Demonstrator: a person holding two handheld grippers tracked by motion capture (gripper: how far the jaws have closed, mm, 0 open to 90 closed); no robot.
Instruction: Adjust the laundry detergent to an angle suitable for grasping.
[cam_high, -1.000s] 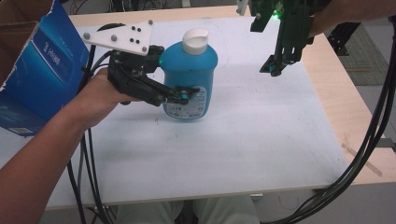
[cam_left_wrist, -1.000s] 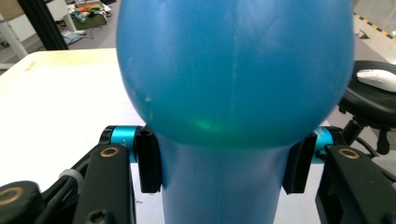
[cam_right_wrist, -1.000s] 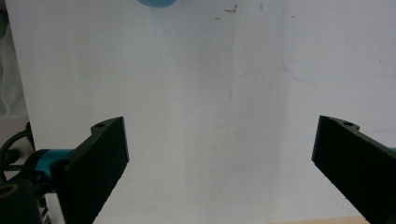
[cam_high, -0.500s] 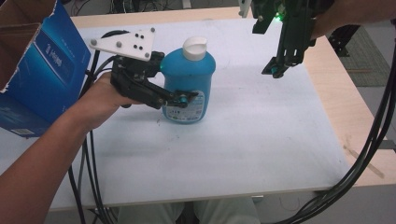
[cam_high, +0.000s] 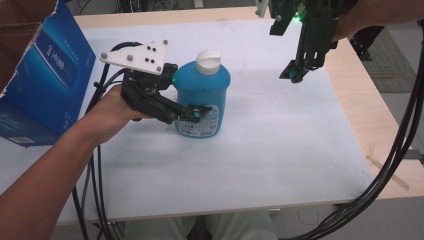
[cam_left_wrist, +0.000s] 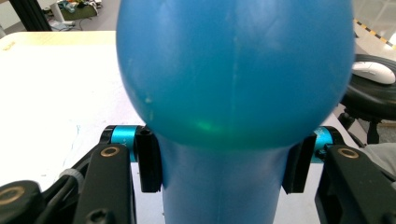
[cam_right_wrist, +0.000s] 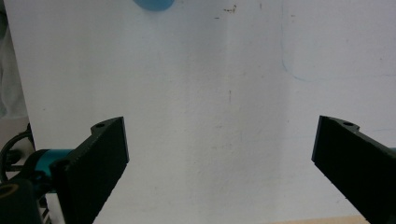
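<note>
A blue bottle (cam_high: 205, 92) with a white cap (cam_high: 208, 61) stands upright left of the white table's middle. My left gripper (cam_high: 196, 114) comes in from the left and is shut on the bottle's lower body. In the left gripper view the bottle (cam_left_wrist: 233, 70) bulges above the left gripper (cam_left_wrist: 224, 163), and both pads (cam_left_wrist: 149, 161) press its narrower part. My right gripper (cam_high: 295, 72) hangs open above the table's far right, pointing down. In the right gripper view the right gripper (cam_right_wrist: 219, 163) has its jaws wide apart over bare white surface.
A blue cardboard box (cam_high: 40, 75) stands open at the left edge, close behind my left hand. Thick black cables (cam_high: 400, 150) hang down the right side. The white table top (cam_high: 280, 160) lies on a wooden table (cam_high: 360, 100). A white mouse (cam_left_wrist: 373, 72) lies on a dark seat beyond.
The left gripper and the bottle have come down and slightly toward the person. The right gripper has hardly moved.
</note>
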